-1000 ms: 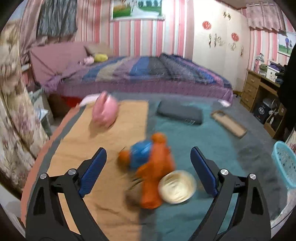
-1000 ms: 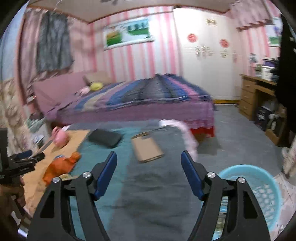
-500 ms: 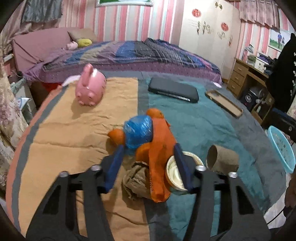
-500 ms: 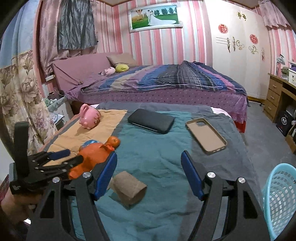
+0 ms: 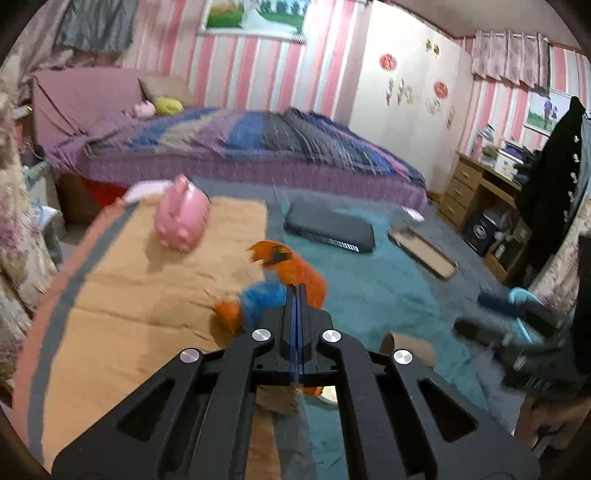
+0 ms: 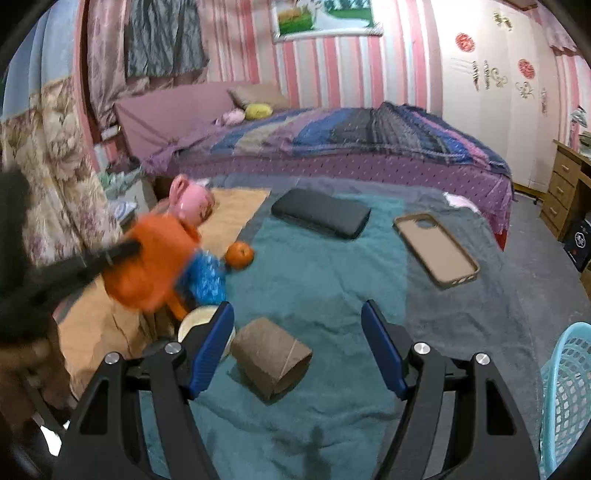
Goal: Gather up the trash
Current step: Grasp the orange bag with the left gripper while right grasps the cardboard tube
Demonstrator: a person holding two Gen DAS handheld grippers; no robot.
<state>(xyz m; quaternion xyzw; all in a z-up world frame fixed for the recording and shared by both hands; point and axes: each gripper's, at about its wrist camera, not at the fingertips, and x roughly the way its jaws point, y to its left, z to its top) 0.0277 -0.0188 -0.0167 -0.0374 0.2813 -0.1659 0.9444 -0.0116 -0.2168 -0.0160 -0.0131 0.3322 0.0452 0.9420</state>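
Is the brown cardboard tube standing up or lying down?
Lying down. The cardboard tube rests on its side on the teal blanket, open end facing sideways.

Home bedroom. Large bed (image 6: 354, 147) with striped purple-blue cover, pillow (image 6: 258, 94) and soft toys at headboard end. Pink-and-white striped wallpaper (image 6: 325, 62), framed landscape picture (image 6: 325, 16) above bed. White wardrobe (image 5: 410, 110) with red decals. Wooden drawers (image 5: 461, 192) cluttered on top, dark coat (image 5: 554, 177) hanging beside them. Floral curtain (image 6: 55, 155) at side. Near surface (image 6: 332, 280) spread with teal, grey and tan cloths. Blue laundry-style basket (image 6: 569, 387) on floor.
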